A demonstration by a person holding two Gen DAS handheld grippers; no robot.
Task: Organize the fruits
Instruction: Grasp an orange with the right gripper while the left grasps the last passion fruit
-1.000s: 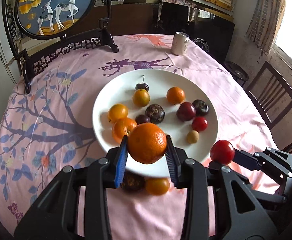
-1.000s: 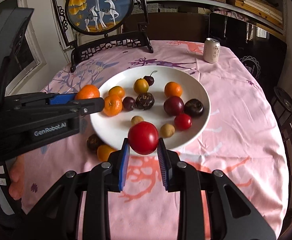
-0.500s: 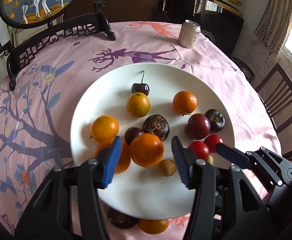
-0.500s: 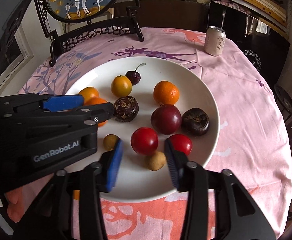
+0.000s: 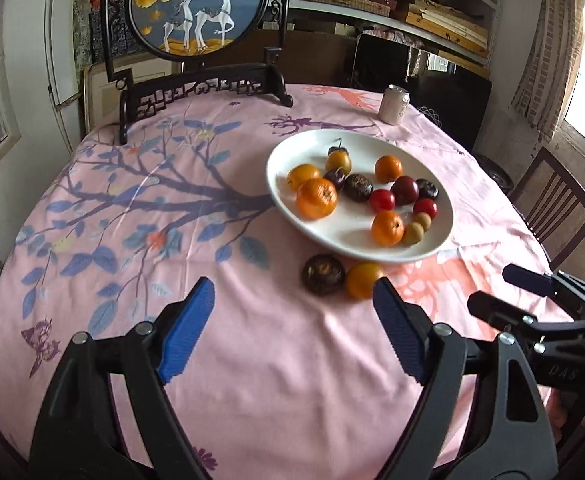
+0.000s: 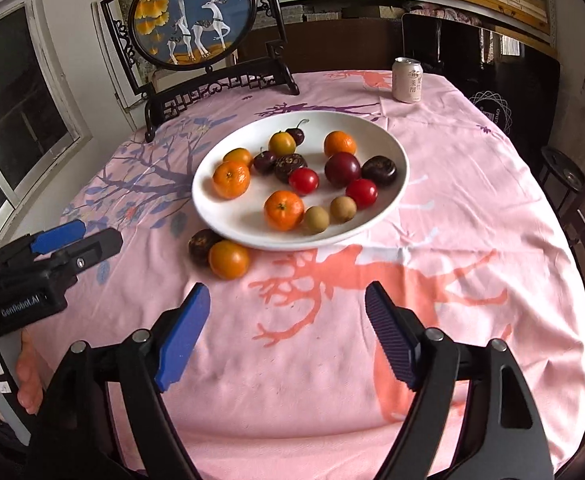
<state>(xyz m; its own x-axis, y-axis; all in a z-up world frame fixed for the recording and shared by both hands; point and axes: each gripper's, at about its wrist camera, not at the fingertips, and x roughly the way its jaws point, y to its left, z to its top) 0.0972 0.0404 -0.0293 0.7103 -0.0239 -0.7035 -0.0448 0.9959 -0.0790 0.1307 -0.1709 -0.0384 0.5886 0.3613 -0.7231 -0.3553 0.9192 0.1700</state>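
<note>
Both of my tongs have just been opening and now stand wide with nothing between their blue pads: the left tongs have let go of the round orange mandarin, and the right tongs of the glossy red cherry tomato, and both fruits now rest on the wide white ceramic plate among the other oranges, dark plums and small brown longans. Since that drop I have drawn both hands back toward the near edge of the desk, so the plate sits well ahead of the pads. I judge two fruits remain to be gathered: a wrinkled dark brown passion fruit and a smooth yellow-orange round fruit, touching each other on the pink printed tablecloth just beside the plate's near rim. From my left tongs they lie ahead and near the right pad; from my right tongs they lie ahead and to the left.
</note>
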